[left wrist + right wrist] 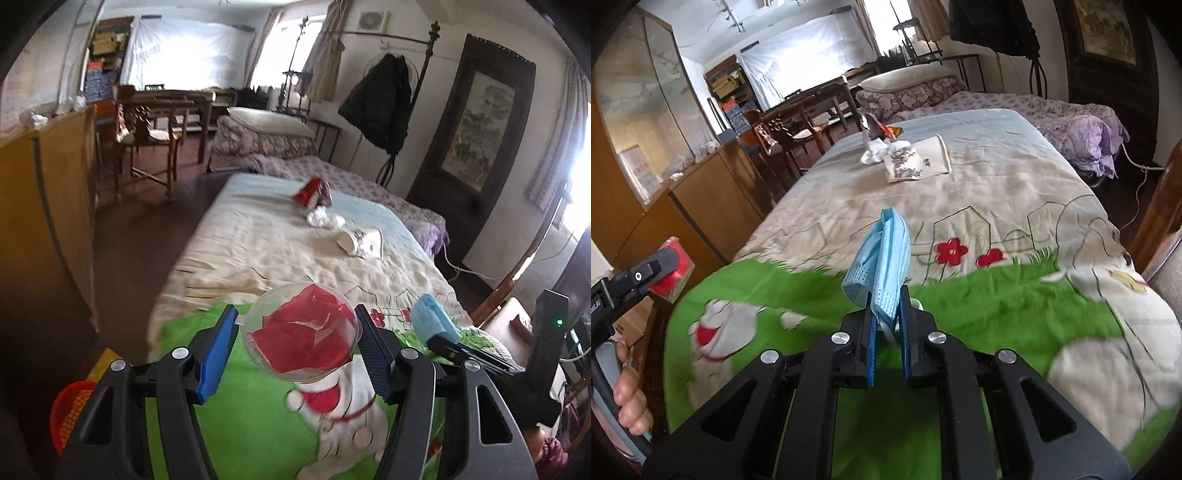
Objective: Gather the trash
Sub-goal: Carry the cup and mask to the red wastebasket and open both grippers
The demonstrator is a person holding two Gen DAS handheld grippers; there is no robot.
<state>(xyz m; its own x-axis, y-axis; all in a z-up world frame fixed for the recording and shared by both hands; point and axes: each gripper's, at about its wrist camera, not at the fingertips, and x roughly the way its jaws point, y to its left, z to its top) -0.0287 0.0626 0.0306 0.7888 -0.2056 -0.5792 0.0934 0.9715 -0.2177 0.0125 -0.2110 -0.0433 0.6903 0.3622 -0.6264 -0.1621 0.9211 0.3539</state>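
My left gripper [295,339] is shut on a clear plastic cup with red paper inside [301,334], held above the near end of the bed; the cup also shows in the right wrist view [674,271]. My right gripper [886,314] is shut on a blue face mask [882,258], which also shows in the left wrist view [432,319]. Farther up the bed lie a red snack wrapper [312,192], a crumpled white tissue [325,218] and a flattened paper cup [360,240]; the paper cup also shows in the right wrist view [918,160].
The bed [997,206] has a cartoon quilt with a green patch. A red mesh basket [68,413] stands on the floor at the bed's left. A wooden cabinet [44,206] lines the left wall. Chairs and a table [155,122] stand beyond.
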